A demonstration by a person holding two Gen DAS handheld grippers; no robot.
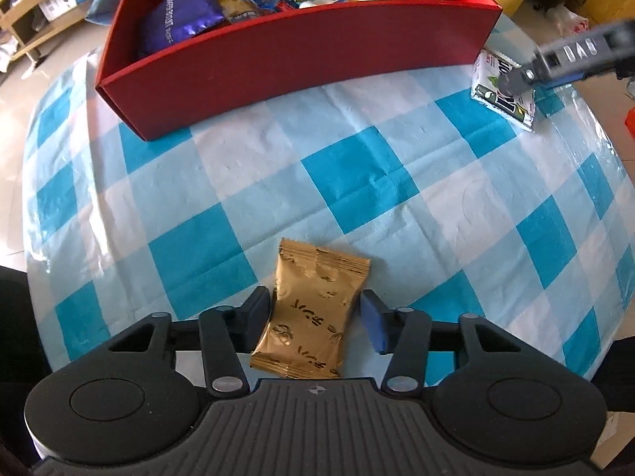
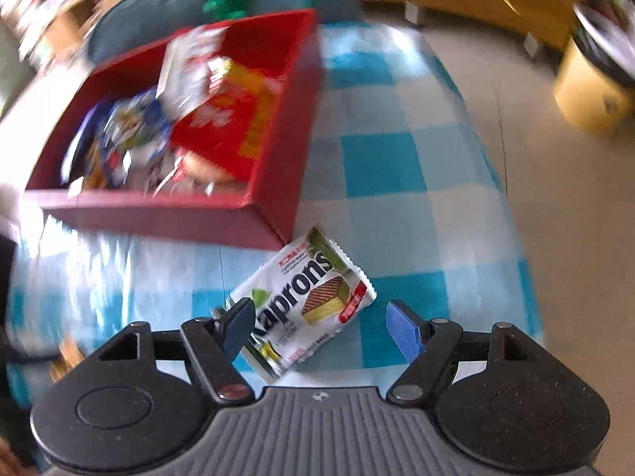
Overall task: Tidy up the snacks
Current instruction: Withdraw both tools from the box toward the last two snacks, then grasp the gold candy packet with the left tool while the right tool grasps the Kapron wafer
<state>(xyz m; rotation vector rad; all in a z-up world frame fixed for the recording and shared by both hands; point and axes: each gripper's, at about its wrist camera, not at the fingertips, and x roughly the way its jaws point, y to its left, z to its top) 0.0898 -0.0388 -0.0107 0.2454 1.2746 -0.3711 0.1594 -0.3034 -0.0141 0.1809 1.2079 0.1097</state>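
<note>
While our left gripper [image 1: 317, 315] clamps the gold packet [image 1: 311, 313] at the near edge of the checked tablecloth [image 1: 357, 182], we record our right gripper [image 2: 319, 327] standing apart around the white wafer packet [image 2: 305, 301], which lies just beside the near right corner of the snack-filled red box [image 1: 278, 51].

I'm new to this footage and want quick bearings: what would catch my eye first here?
The red box, crammed with bright snack packs, sits at the far side of the blue-and-white checked tablecloth. Near the front edge, the left gripper has its fingers around a gold packet. Off the box's right corner, the right gripper stands open over a white Kaprons wafer pack.
</note>
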